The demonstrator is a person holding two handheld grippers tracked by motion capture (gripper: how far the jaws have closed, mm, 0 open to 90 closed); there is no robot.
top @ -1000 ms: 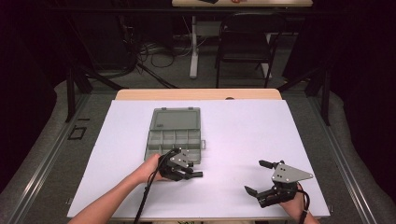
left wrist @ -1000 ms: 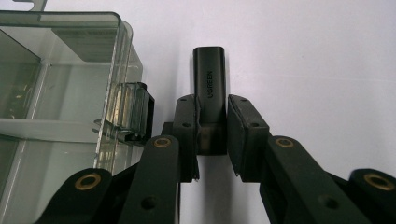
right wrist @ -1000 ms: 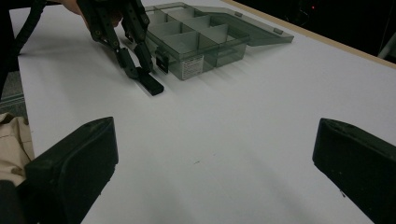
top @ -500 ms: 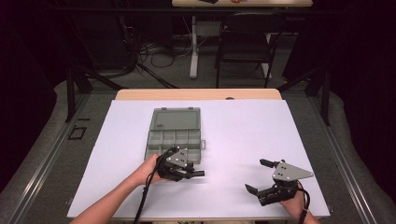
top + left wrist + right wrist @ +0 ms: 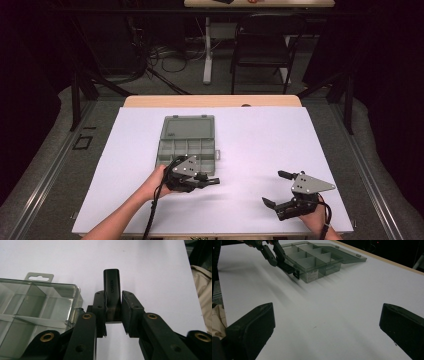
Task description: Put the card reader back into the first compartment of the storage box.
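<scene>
Left gripper (image 5: 113,315) pinches a black clip (image 5: 111,287) beside the open box (image 5: 37,305); right gripper (image 5: 324,332) jaws spread, idle. Next: carry the clip over a compartment and release.

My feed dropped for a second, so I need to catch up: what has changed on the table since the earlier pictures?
The left gripper, jaws shut on a small black block, has lifted slightly beside the organizer box. It held the block before too. The box, lid open, hasn't moved, and the right gripper stays open in the same spot on the white table.
</scene>
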